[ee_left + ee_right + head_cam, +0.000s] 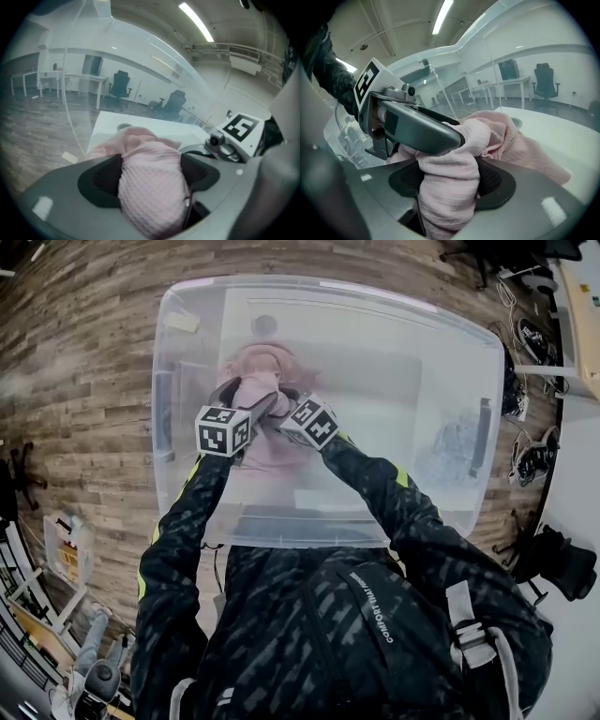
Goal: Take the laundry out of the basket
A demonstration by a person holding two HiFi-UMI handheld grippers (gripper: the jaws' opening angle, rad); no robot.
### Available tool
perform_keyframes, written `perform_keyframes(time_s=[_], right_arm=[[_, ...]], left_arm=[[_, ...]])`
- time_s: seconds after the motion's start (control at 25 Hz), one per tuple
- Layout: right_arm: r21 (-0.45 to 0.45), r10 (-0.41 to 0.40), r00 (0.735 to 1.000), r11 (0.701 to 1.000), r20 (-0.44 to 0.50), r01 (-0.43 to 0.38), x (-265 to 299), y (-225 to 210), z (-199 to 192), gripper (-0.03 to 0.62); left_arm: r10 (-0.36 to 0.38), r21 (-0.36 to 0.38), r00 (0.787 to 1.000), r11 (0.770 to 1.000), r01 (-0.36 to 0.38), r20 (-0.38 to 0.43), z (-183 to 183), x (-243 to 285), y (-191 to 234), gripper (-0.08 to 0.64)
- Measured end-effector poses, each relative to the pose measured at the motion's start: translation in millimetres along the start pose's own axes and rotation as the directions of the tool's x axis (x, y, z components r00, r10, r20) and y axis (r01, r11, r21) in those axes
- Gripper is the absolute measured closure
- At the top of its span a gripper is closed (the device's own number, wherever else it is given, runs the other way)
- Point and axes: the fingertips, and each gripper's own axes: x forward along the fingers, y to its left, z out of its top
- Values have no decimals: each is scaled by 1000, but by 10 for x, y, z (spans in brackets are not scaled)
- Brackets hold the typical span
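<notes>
A pink waffle-knit cloth lies bunched in the left half of a clear plastic bin on the wooden floor. My left gripper reaches into the bin and is shut on a thick fold of the cloth, which fills the gap between the dark pads. My right gripper sits close beside it, shut on another fold of the same cloth. In the right gripper view the left gripper lies just above that fold and touches the fabric. The rest of the cloth trails toward the bin's far wall.
A pale bluish heap shows at the bin's right side, near a dark handle. Cables and gear lie on the floor to the right, and more clutter at the lower left. Desks and office chairs show through the bin's wall.
</notes>
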Motion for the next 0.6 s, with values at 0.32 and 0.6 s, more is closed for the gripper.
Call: perform_keyframes(time_s=[0.32,0.6], right_arm=[[-3,-31,995,999,93,32,-94,6,259,429],[10,-57,982,998,179,56,-268,57,593,460]], left_arm=[[-8,17,999,1000,7,44,147,-44,-121,189],[-14,68,990,998,4,141,515,-266,-201,201]])
